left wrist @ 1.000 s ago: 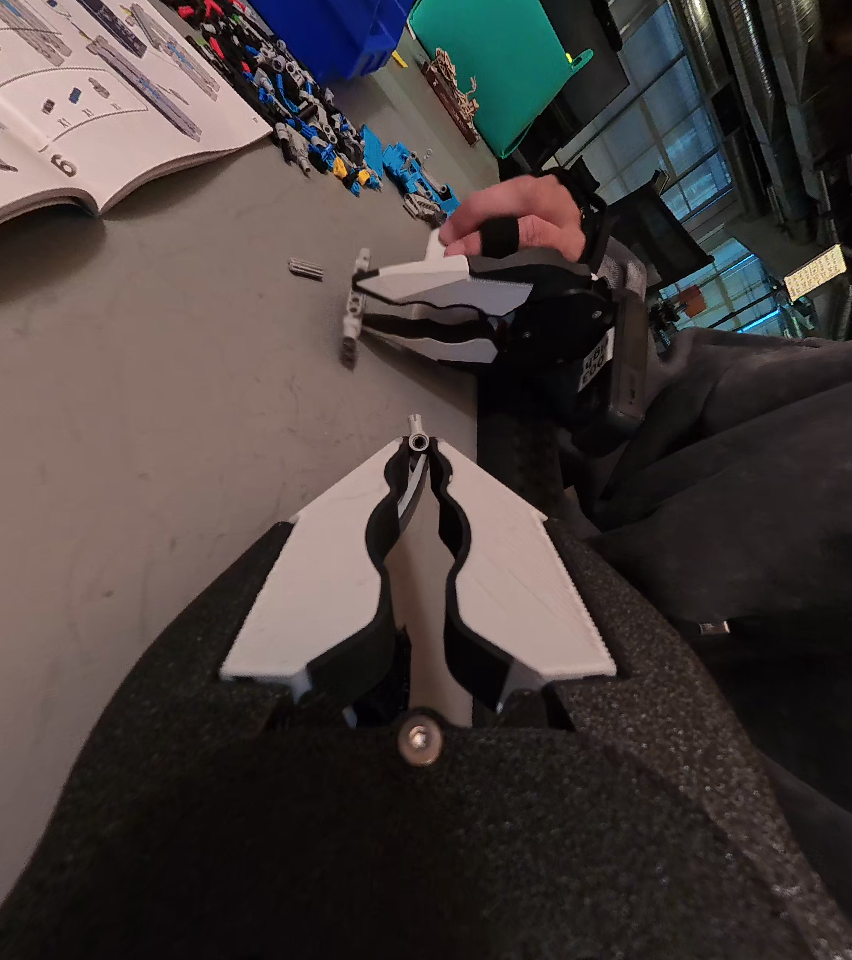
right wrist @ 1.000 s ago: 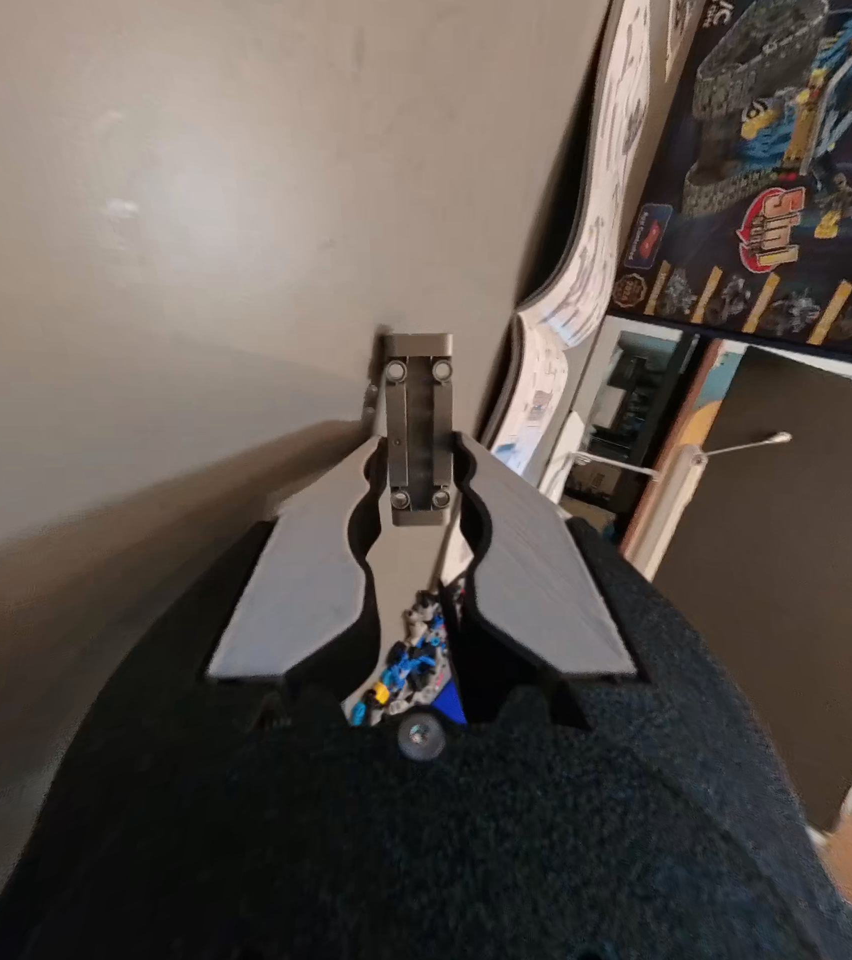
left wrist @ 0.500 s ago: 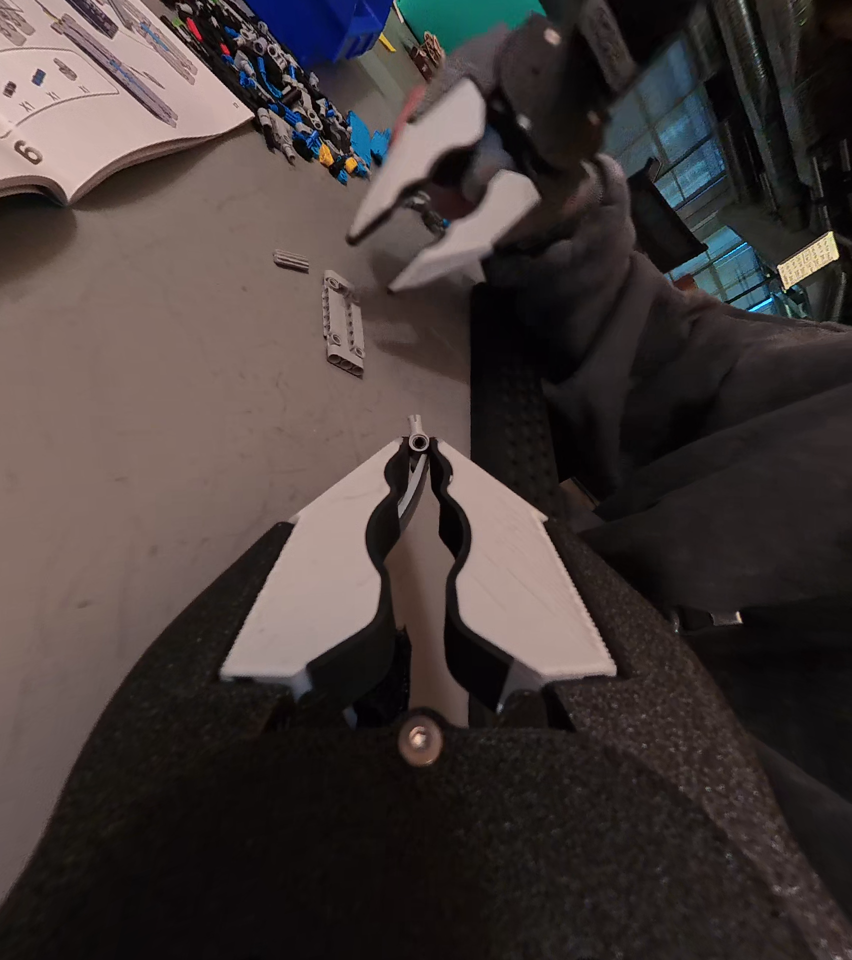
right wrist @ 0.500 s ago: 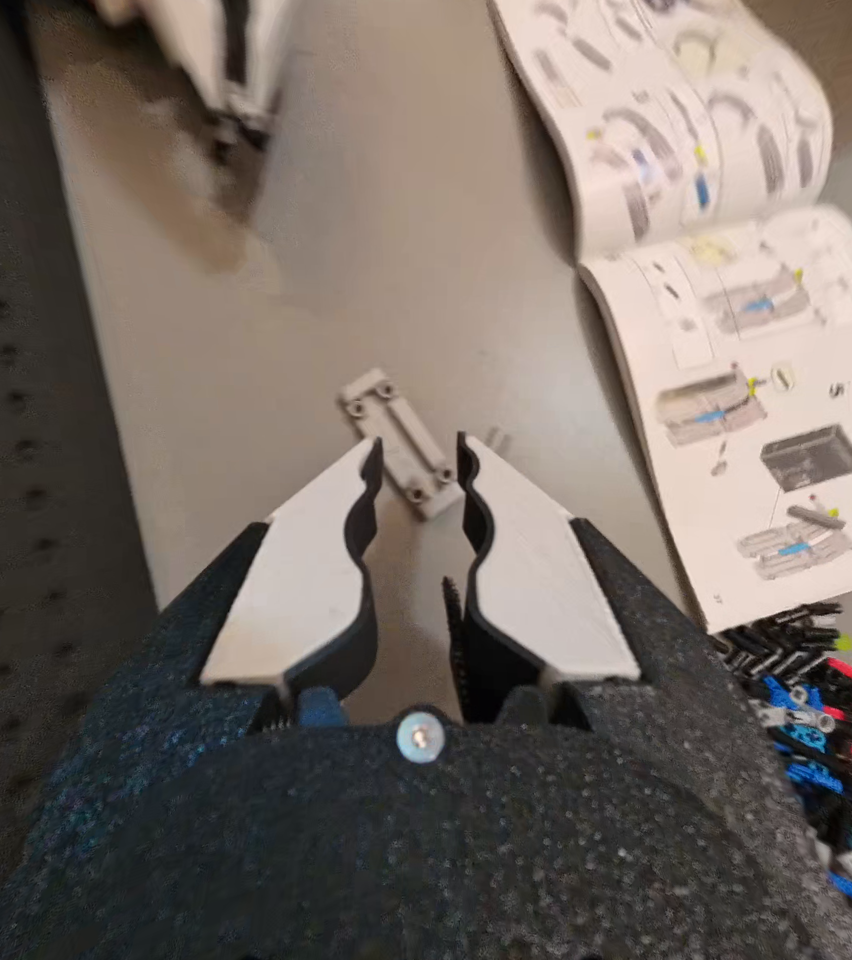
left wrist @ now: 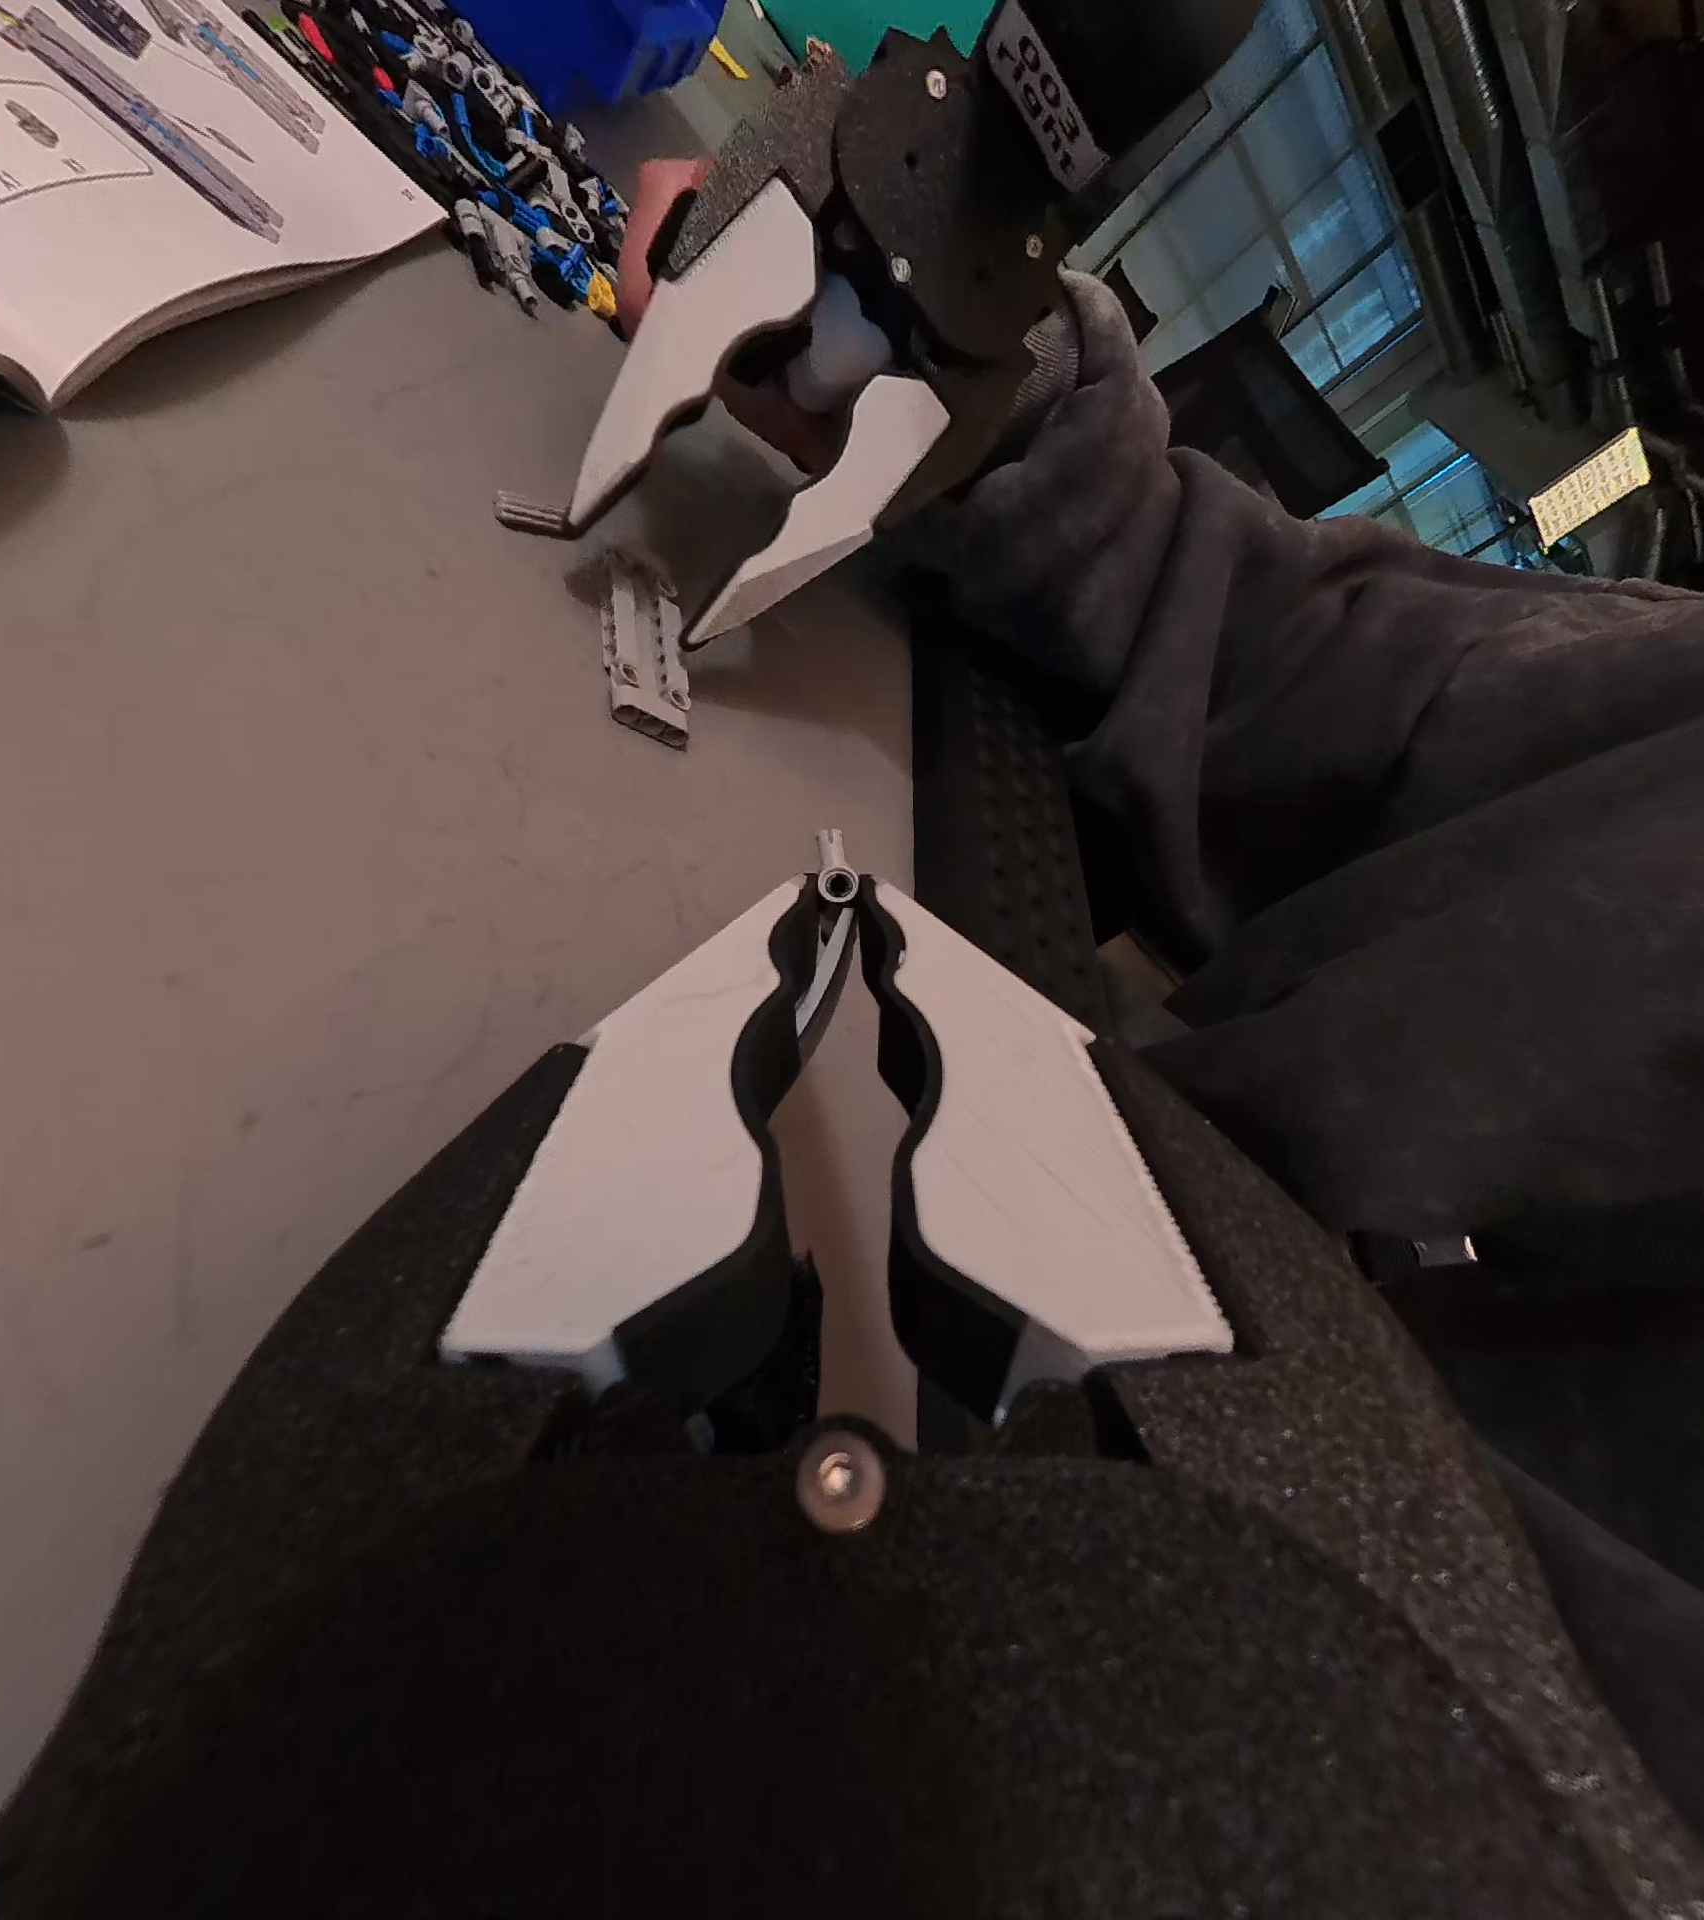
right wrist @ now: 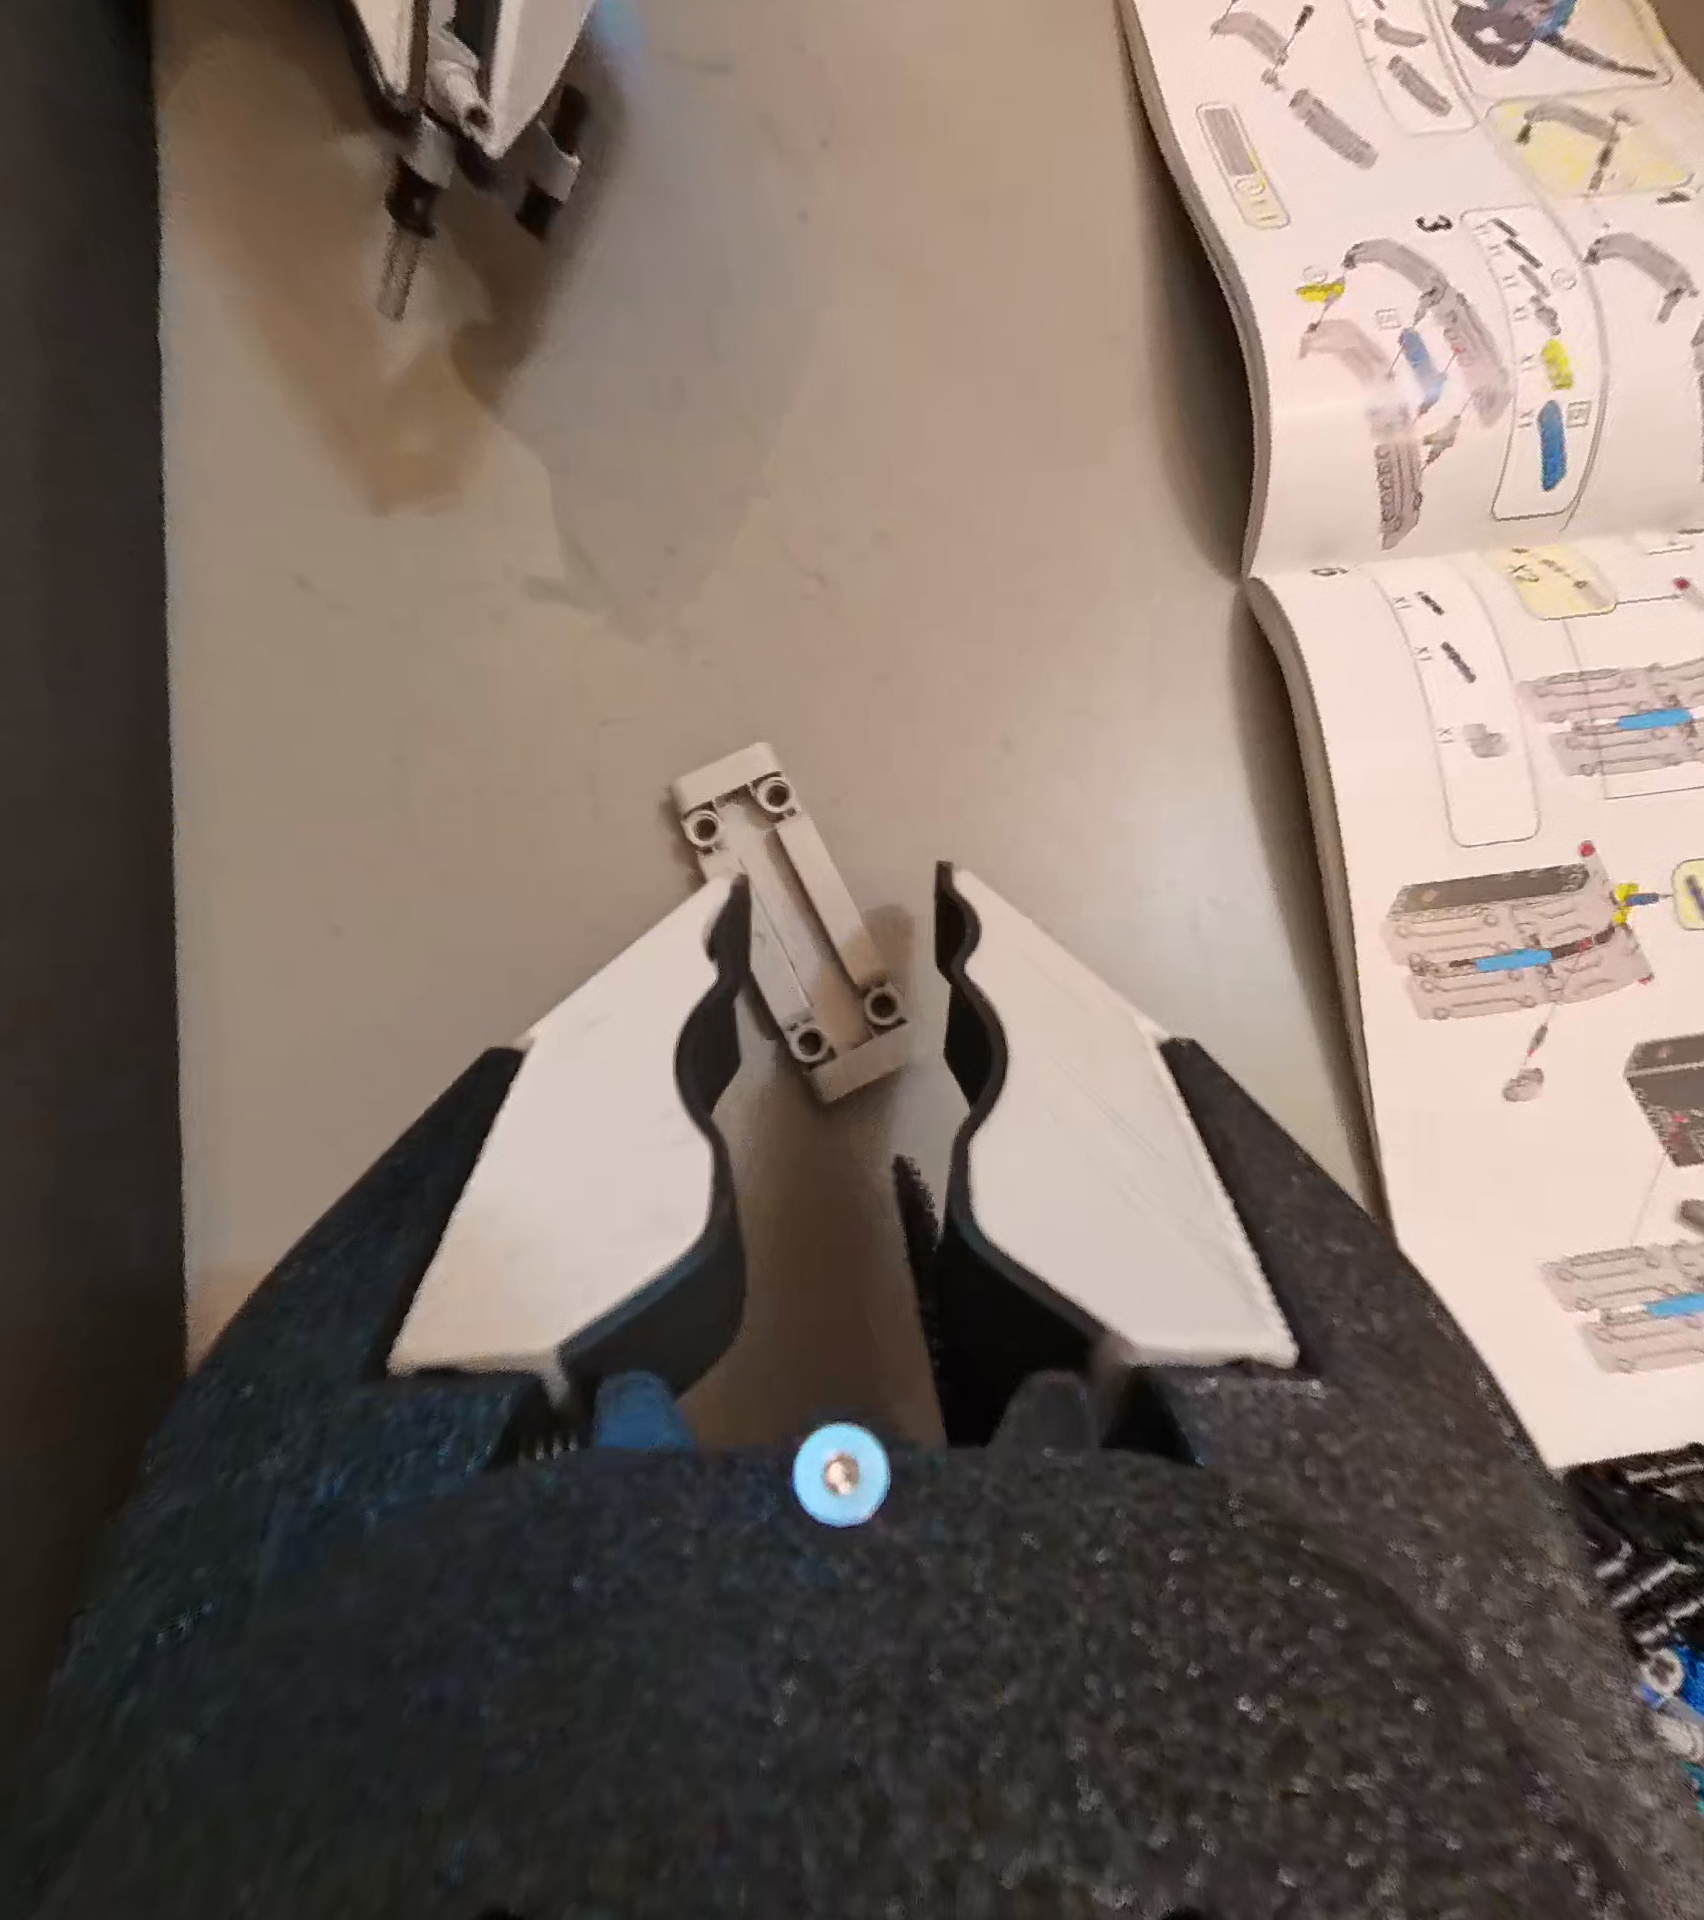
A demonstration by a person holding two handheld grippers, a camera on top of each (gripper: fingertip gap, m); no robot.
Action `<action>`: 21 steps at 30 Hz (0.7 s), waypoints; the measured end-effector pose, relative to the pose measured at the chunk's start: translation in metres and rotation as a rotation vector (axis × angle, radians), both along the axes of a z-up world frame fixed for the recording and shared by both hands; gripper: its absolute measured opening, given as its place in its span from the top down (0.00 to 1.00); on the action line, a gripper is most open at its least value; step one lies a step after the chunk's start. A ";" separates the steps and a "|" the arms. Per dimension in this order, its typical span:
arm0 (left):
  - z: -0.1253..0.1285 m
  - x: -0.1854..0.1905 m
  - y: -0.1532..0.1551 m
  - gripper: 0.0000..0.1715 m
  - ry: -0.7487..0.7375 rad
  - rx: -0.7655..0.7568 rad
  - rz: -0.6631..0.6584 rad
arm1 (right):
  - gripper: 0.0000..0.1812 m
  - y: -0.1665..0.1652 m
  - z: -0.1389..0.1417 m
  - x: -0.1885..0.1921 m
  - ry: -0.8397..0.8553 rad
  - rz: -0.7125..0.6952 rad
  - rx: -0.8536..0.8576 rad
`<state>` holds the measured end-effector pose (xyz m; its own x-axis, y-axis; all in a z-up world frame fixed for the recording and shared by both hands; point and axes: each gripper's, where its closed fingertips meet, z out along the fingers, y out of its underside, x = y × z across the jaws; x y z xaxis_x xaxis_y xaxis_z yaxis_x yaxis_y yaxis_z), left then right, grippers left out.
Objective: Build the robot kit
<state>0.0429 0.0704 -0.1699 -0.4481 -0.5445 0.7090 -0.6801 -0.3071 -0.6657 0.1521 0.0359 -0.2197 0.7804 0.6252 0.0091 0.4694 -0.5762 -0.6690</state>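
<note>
Frame piece point(right wrist: 794, 925) on table point(right wrist: 515, 623), booklet point(right wrist: 1554, 831) right

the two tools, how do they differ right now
The left tool is shut on a small grey pin; the right tool is open and holds nothing. The left tool hangs over bare table; the right tool hangs with its tips on either side of a flat grey frame piece lying on the table. Both have white fingers with black inner pads.
</note>
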 end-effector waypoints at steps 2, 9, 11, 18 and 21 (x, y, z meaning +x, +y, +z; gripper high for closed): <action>-0.001 0.000 0.001 0.97 0.002 -0.002 0.002 | 0.79 0.000 -0.005 0.004 -0.014 -0.007 -0.010; -0.002 0.001 0.003 0.96 0.010 -0.011 0.006 | 0.80 0.007 -0.001 0.013 -0.016 -0.042 0.025; -0.002 0.002 0.003 0.97 0.011 -0.012 0.007 | 0.80 0.003 -0.007 0.013 -0.062 -0.018 0.021; -0.003 0.002 0.003 0.96 0.013 -0.014 0.005 | 0.93 -0.006 -0.008 0.002 -0.275 0.027 0.069; -0.003 0.001 0.002 0.96 0.013 -0.010 0.001 | 0.95 -0.011 -0.008 -0.002 -0.256 -0.012 0.049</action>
<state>0.0442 0.0723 -0.1727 -0.4382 -0.5383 0.7199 -0.6882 -0.3143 -0.6539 0.1501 0.0245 -0.2279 0.7562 0.6098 0.2375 0.6205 -0.5528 -0.5563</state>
